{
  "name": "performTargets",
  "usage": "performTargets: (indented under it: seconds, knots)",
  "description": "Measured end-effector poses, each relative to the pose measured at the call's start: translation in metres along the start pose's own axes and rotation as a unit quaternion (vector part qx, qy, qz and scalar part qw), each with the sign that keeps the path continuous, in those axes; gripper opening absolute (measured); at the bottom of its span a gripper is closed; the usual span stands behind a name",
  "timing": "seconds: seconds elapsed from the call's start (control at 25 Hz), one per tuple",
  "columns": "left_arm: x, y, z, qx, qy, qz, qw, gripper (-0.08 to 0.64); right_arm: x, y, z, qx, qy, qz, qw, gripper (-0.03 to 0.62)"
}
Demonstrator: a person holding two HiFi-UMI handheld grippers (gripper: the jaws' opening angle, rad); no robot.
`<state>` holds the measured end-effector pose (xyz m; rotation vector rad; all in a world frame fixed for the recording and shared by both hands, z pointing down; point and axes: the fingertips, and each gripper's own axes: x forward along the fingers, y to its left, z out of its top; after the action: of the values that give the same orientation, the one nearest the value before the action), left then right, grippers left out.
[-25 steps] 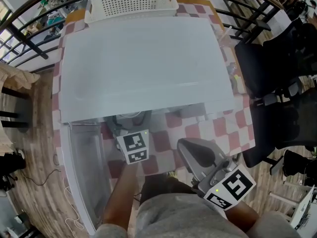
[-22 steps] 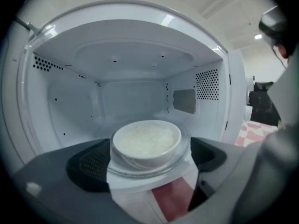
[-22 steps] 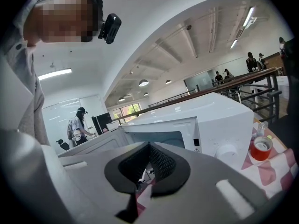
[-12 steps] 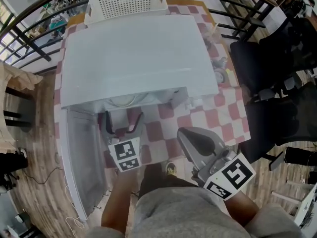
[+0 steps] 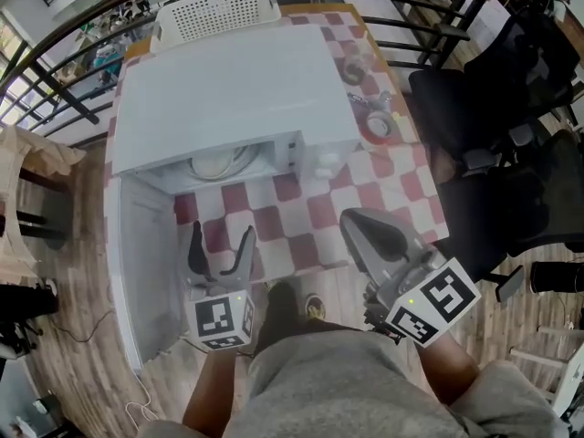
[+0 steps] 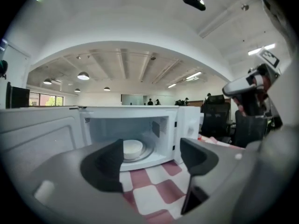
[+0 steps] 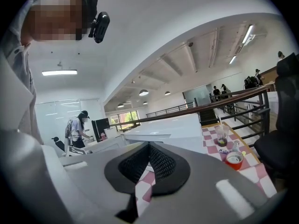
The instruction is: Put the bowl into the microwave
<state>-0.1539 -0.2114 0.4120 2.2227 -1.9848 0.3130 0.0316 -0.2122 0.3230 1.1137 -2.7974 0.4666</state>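
Note:
The white bowl (image 5: 219,164) sits on the turntable inside the white microwave (image 5: 228,89), whose door (image 5: 146,245) hangs open to the left. In the left gripper view the bowl (image 6: 132,148) shows through the cavity opening, well beyond the jaws. My left gripper (image 5: 222,235) is open in front of the cavity above the checkered cloth. Its jaws have just been closing, and nothing is between them (image 6: 152,160). My right gripper (image 5: 358,224) is shut and empty at the table's front right, its tips meeting (image 7: 149,148).
A white perforated basket (image 5: 219,7) stands behind the microwave. Cups and a tape roll (image 5: 376,124) sit on the red-checkered tablecloth (image 5: 301,226) to the right, with a red cup (image 7: 233,160) among them. Black chairs (image 5: 474,108) and a railing lie beyond.
Both grippers drew back from the microwave toward the person. The left one came out of the cavity with its jaws narrower, and the bowl stayed inside.

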Motion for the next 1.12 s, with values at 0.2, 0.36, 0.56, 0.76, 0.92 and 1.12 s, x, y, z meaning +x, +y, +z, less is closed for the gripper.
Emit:
performTargets:
  seconds: [0.2, 0.36, 0.56, 0.76, 0.92, 1.12]
  knots:
    - [-0.046, -0.027, 0.032, -0.002, -0.033, -0.005, 0.9994, 0.28, -0.037, 0.002, -0.004, 0.002, -0.007, -0.007, 1.0, 0.0]
    - [-0.08, -0.046, 0.046, -0.006, -0.05, 0.006, 0.9987, 0.14, -0.064, 0.004, -0.007, 0.001, -0.012, -0.006, 1.0, -0.002]
    - [-0.11, -0.072, 0.058, -0.012, -0.059, -0.003, 0.9982, 0.011, -0.092, 0.002, -0.011, 0.0, -0.013, -0.004, 1.0, -0.002]
    - [-0.125, -0.092, 0.062, -0.008, -0.054, -0.012, 0.9984, 0.011, -0.111, -0.003, -0.016, 0.004, -0.012, -0.008, 1.0, -0.001]
    - [-0.133, -0.102, 0.066, -0.001, -0.048, -0.016, 0.9987, 0.011, -0.122, -0.007, -0.02, 0.01, -0.011, -0.013, 1.0, 0.0]
    - [-0.136, -0.117, 0.069, 0.009, -0.042, -0.035, 0.9985, 0.011, -0.131, -0.007, -0.028, 0.014, -0.006, -0.024, 1.0, 0.0]
